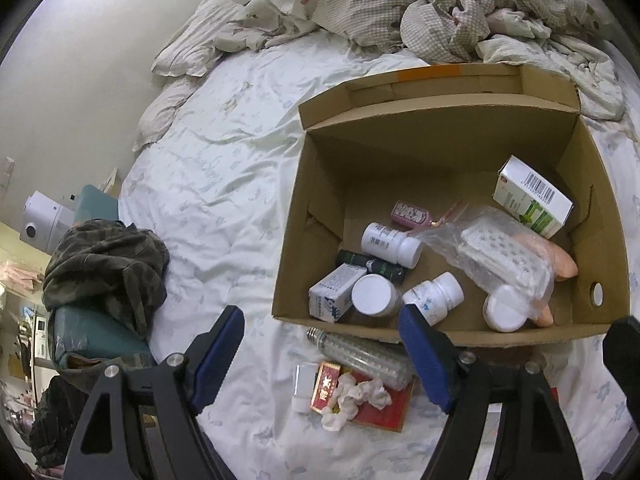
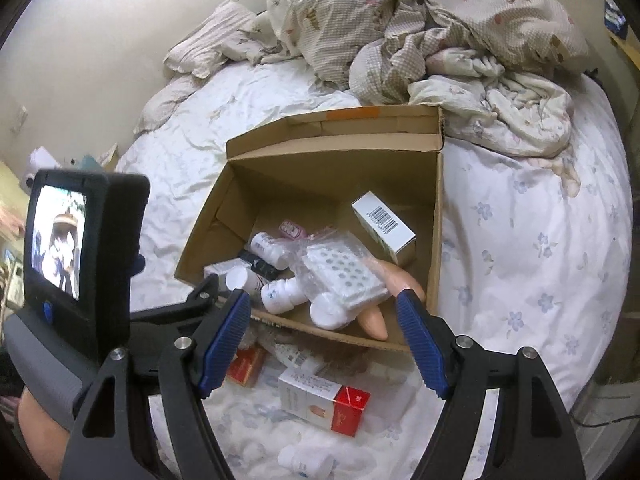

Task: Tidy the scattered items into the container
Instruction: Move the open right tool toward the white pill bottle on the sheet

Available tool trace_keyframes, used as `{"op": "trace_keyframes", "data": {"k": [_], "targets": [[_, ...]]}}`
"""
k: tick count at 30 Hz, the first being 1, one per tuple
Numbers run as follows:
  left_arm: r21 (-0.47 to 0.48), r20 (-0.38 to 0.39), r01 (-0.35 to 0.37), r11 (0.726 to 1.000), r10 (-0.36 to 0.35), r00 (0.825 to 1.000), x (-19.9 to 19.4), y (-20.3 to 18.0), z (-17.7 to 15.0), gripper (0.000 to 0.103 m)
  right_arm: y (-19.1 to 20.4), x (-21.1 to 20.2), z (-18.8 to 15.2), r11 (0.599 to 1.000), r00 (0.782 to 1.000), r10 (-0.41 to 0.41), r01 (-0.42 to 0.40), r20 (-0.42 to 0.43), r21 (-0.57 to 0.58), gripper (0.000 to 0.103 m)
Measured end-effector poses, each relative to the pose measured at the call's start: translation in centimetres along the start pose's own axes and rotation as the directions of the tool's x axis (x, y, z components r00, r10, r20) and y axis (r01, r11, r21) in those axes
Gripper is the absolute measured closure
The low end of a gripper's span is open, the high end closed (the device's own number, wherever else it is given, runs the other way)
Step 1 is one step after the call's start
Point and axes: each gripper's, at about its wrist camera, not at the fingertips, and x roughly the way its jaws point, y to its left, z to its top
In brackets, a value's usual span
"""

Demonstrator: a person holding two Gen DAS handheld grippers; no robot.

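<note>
While both grippers hang over the bed, the brown cardboard box (image 1: 440, 152) sits on the white sheet (image 1: 224, 184), flaps up, already stuffed with white pill bottles (image 1: 390, 242), small cartons and a bagged tray. Just in front of the box: a red packet (image 1: 374, 404), crumpled tissue (image 1: 356, 398), clear bottle (image 1: 360, 354). Left gripper (image 1: 320, 352) and right gripper (image 2: 324, 340) both gape wide, holding nothing.

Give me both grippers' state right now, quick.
Left gripper: jaws open, holding nothing.
Right gripper: jaws open, holding nothing.
</note>
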Motion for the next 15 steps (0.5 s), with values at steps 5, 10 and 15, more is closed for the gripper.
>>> {"op": "trace_keyframes", "data": {"k": [5, 10, 15], "targets": [[-0.013, -0.009, -0.011, 1.0, 0.011, 1.0, 0.3, 0.6, -0.5, 0.023, 0.1, 0.0, -0.4, 1.0, 1.0, -0.012, 0.012, -0.006, -0.017, 0.024], [-0.027, -0.014, -0.005, 1.0, 0.004, 1.0, 0.3, 1.3, -1.0, 0.023, -0.1, -0.2, -0.5, 1.0, 1.0, -0.01, 0.01, -0.003, -0.014, 0.024], [-0.02, -0.014, 0.009, 1.0, -0.009, 1.0, 0.2, 1.2, -1.4, 0.023, -0.1, -0.2, -0.9, 1.0, 1.0, -0.014, 0.013, -0.005, -0.022, 0.024]]}}
